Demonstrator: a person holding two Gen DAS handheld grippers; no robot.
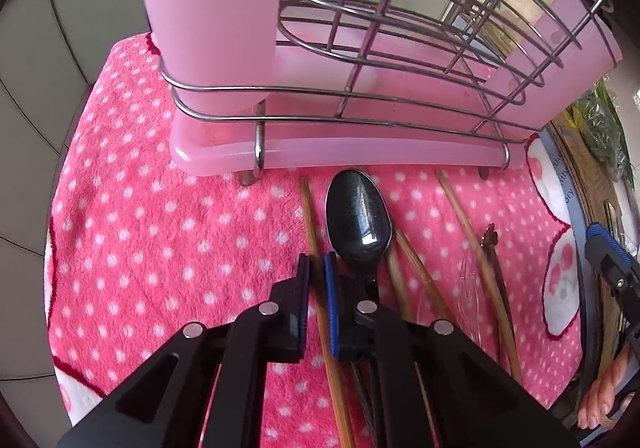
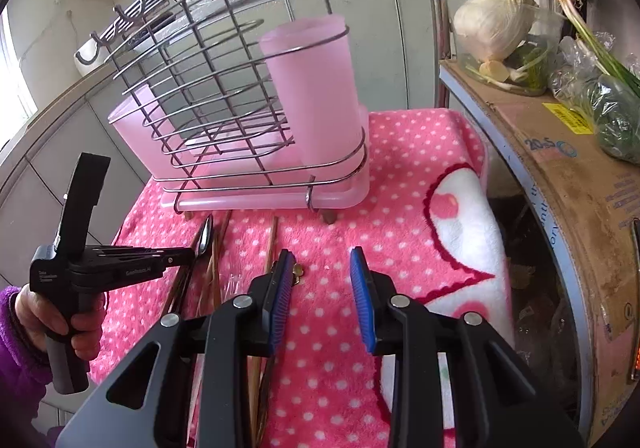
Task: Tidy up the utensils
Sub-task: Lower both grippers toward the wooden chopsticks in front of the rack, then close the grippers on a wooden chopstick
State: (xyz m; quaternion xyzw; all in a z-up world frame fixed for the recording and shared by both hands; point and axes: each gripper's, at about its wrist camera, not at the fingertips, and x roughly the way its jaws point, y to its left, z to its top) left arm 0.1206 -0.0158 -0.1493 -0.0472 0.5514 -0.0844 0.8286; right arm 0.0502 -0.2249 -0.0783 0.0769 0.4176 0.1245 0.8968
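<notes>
Item: pink towel with white polka dots [image 1: 160,232], on which we count a wire rack with pink plastic cups and drip tray [image 1: 360,103], loose brown bamboo chopsticks [image 1: 456,207] and a dark metal spoon [image 1: 358,217] just before the rack. Our left gripper [image 1: 317,268] is clamped on one thin bamboo chopstick [image 1: 310,215] beside the spoon. Our right gripper [image 2: 320,268] hangs half-parted, holding nothing, over the towel.

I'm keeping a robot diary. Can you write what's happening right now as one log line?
left claw: shut on chopstick | right claw: open, nothing between | spoon: lying on towel | rack: no utensils seen
</notes>
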